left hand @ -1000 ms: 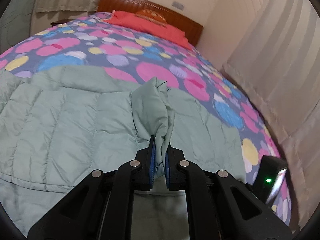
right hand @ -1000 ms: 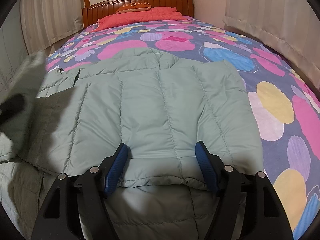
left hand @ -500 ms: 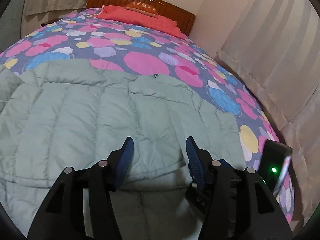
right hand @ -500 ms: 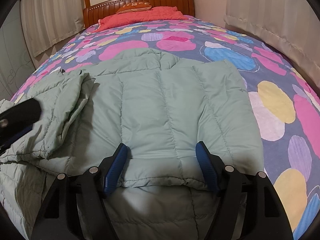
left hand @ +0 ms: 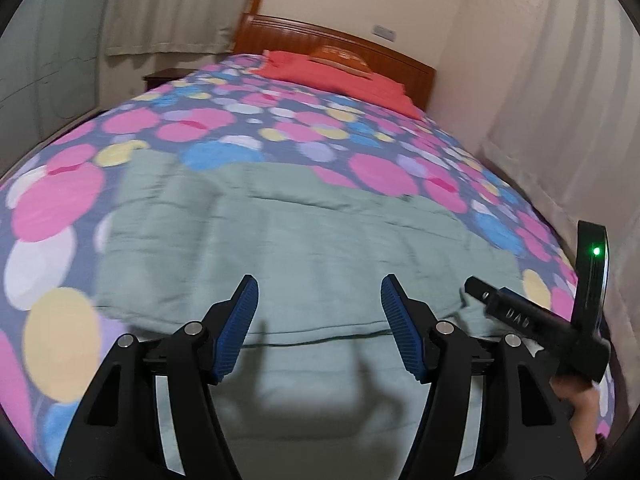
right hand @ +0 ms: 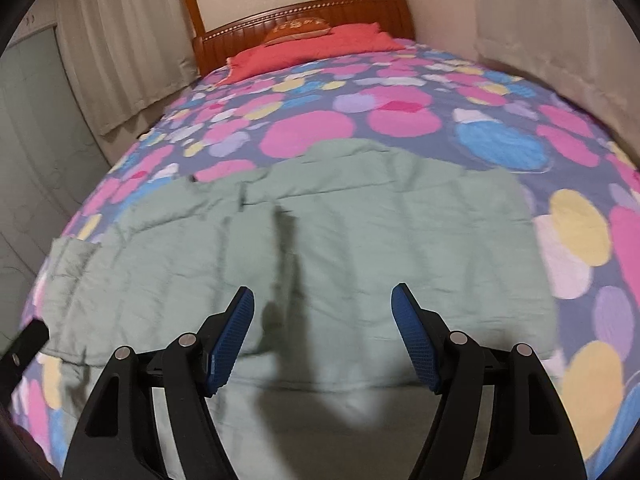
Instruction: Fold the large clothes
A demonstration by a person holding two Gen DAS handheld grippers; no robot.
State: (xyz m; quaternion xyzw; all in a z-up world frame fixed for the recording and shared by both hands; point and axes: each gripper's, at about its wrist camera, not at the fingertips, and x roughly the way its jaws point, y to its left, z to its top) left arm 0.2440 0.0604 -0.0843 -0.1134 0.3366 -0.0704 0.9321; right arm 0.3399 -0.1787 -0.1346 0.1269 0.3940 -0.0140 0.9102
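Two grippers hang over a pale green quilted jacket (left hand: 304,248) that lies folded on a bed. The left gripper (left hand: 316,320) has its blue ribbed pads spread wide with nothing between them, and the right gripper (right hand: 323,328) is likewise spread wide and holds nothing. Both sit above the jacket's near edge.

The jacket is puffy, stitched in long channels, and motion blur softens its surface in both views. In the left wrist view it forms a broad, roughly rectangular slab with a thick folded edge running across just beyond the pads; a flatter layer of the same green fabric extends nearer, under the gripper, and carries the shadows of the fingers. In the right wrist view a vertical seam or overlap with a dark shadow runs down the middle of the jacket, the far edge is lumpy, and a flap lies folded at the left end.

Under the jacket is a bedspread (right hand: 312,132) printed with pink, blue, yellow and lilac circles on a purple-grey ground. At the far end are a red pillow (right hand: 304,52) and a wooden headboard (right hand: 304,16). Pale curtains (right hand: 120,40) hang along the walls. At the right edge of the left wrist view the other gripper's black body shows, with a green light (left hand: 596,251) lit.
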